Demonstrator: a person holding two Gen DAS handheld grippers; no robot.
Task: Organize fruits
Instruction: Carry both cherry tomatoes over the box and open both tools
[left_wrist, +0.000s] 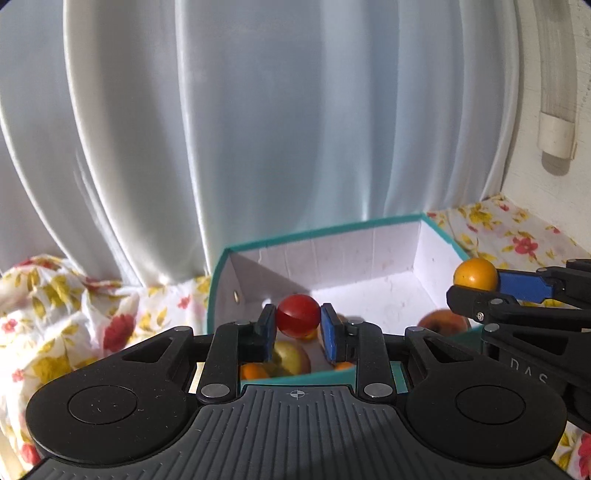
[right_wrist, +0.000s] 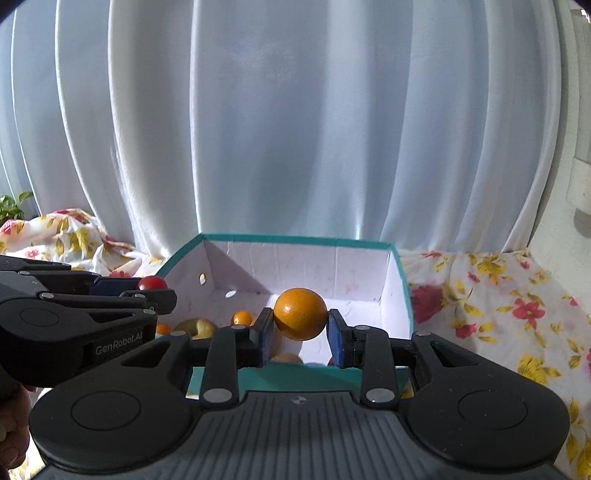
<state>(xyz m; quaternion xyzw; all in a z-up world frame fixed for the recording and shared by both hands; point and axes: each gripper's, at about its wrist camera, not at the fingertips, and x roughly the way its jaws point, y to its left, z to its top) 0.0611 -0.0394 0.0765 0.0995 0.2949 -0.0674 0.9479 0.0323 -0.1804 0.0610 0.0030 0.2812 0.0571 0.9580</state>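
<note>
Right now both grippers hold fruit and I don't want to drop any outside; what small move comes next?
Probably open the left gripper first. Its red fruit hangs over the teal box interior, above fruit already inside. The right gripper holds its orange fruit over the box too, so it could release next.

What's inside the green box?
The box holds small orange fruits, a yellowish apple and a reddish apple. The grippers and their fruits cover the near part, so anything there is hidden.
</note>
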